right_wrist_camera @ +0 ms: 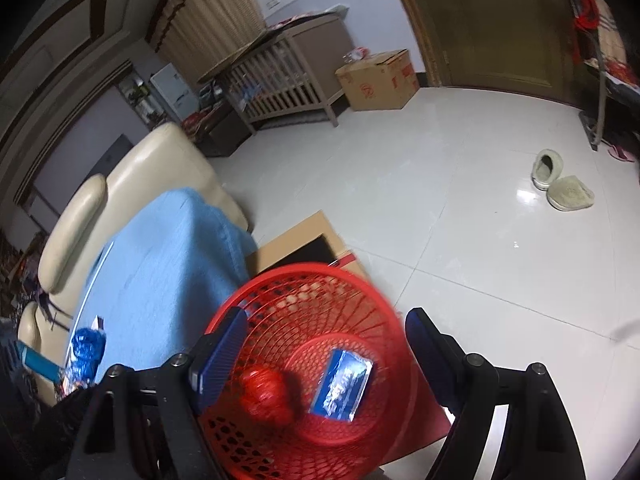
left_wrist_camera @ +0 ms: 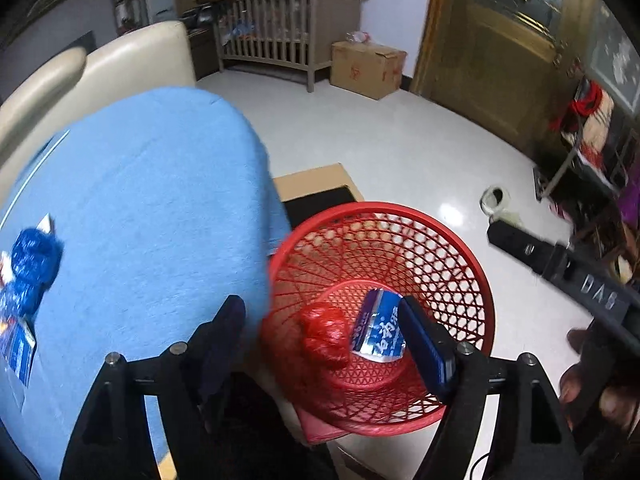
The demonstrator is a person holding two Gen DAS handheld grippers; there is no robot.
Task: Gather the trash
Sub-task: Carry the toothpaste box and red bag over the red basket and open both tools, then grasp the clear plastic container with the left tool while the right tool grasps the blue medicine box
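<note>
A red mesh basket (left_wrist_camera: 460, 248) (right_wrist_camera: 256, 292) stands on the floor beside a table with a blue cloth (left_wrist_camera: 152, 200) (right_wrist_camera: 168, 256). In it lie a crumpled red bag (left_wrist_camera: 324, 336) (right_wrist_camera: 266, 396) and a blue-and-white wrapper (left_wrist_camera: 378, 330) (right_wrist_camera: 344, 384). A crumpled blue bag (left_wrist_camera: 32, 268) (right_wrist_camera: 86, 350) and a blue packet (left_wrist_camera: 20, 350) lie on the cloth at the left. My left gripper (left_wrist_camera: 320, 320) is open and empty over the basket's near rim. My right gripper (right_wrist_camera: 326, 330) is open and empty above the basket; its body shows in the left wrist view (left_wrist_camera: 560, 264).
A flat cardboard box (left_wrist_camera: 316, 184) (right_wrist_camera: 304, 236) lies behind the basket. A cream sofa (left_wrist_camera: 120, 64) (right_wrist_camera: 160, 160) stands behind the table. A crib (left_wrist_camera: 276, 32), a cardboard carton (left_wrist_camera: 366, 68) (right_wrist_camera: 378, 80) and slippers (right_wrist_camera: 560, 180) sit on the white tile floor.
</note>
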